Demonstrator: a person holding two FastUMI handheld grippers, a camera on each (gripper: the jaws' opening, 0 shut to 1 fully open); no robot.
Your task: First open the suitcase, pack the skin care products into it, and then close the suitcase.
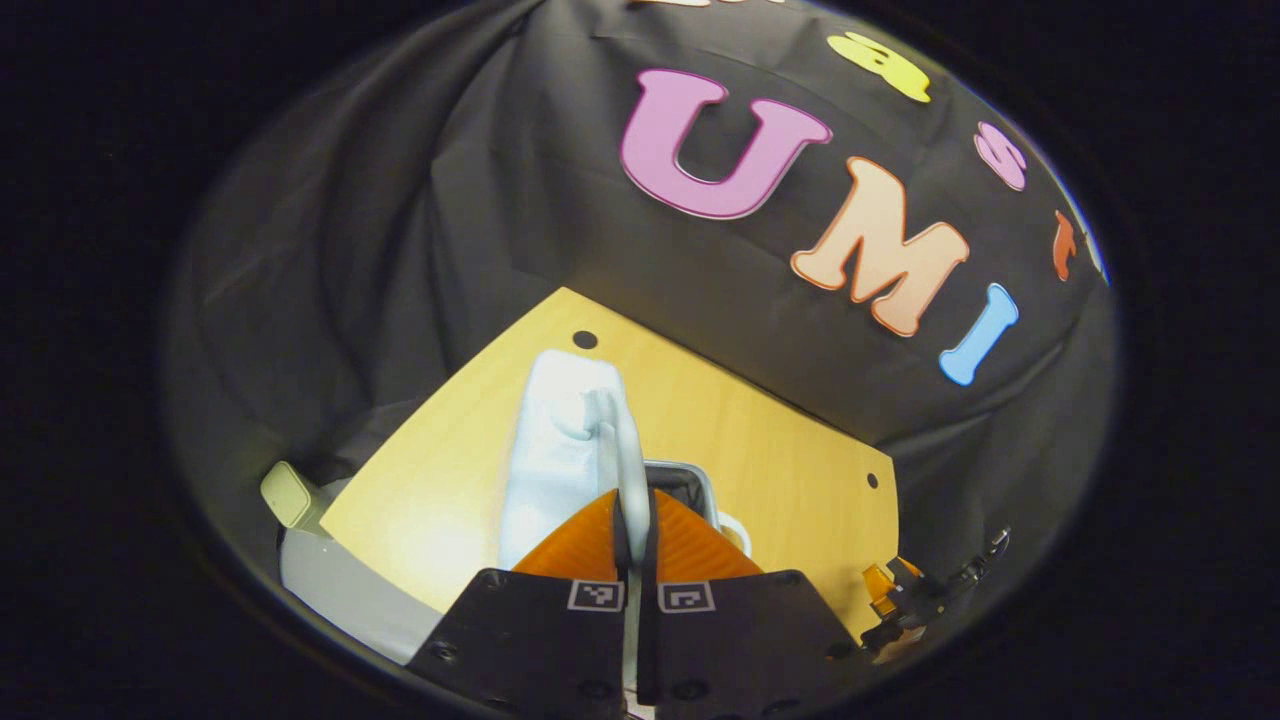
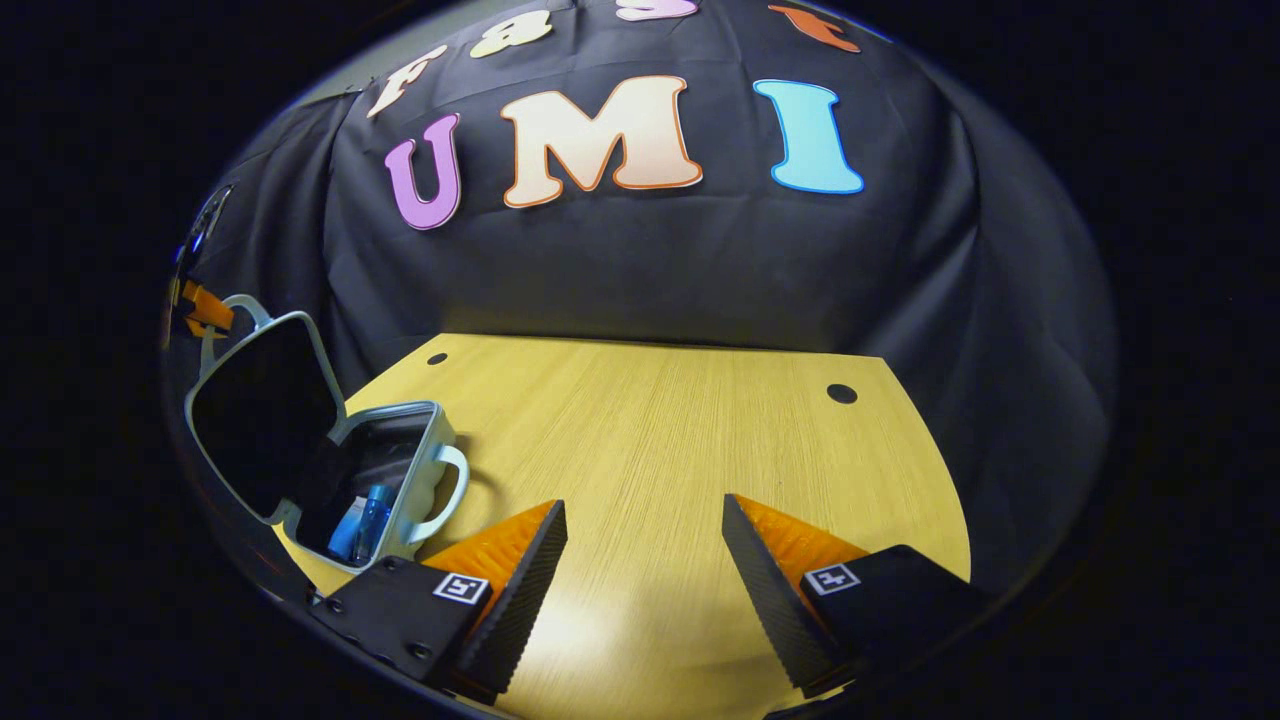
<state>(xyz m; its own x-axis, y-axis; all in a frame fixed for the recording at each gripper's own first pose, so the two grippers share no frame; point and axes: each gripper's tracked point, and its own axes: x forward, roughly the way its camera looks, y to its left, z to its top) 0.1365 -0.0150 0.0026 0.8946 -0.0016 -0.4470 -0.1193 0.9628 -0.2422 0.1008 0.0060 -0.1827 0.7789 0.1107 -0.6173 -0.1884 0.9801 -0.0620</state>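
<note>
A small pale suitcase [image 2: 420, 470] stands open at the table's left in the right gripper view, its lid [image 2: 262, 415] raised and its dark lining showing. Blue skin care bottles [image 2: 362, 522] lie inside the base. My left gripper [image 1: 635, 500] is shut on the rim of the lid [image 1: 560, 440], whose pale shell rises just ahead of it. That same left gripper [image 2: 200, 310] appears at the lid's top edge in the right gripper view. My right gripper [image 2: 645, 530] hovers open over bare tabletop to the right of the suitcase handle [image 2: 452, 490], holding nothing.
The light wooden table [image 2: 660, 430] has small round holes [image 2: 841, 393] near its far corners. The black cloth wall stands close behind it. In the left gripper view a pale squarish object [image 1: 288, 494] sits past the table's left edge.
</note>
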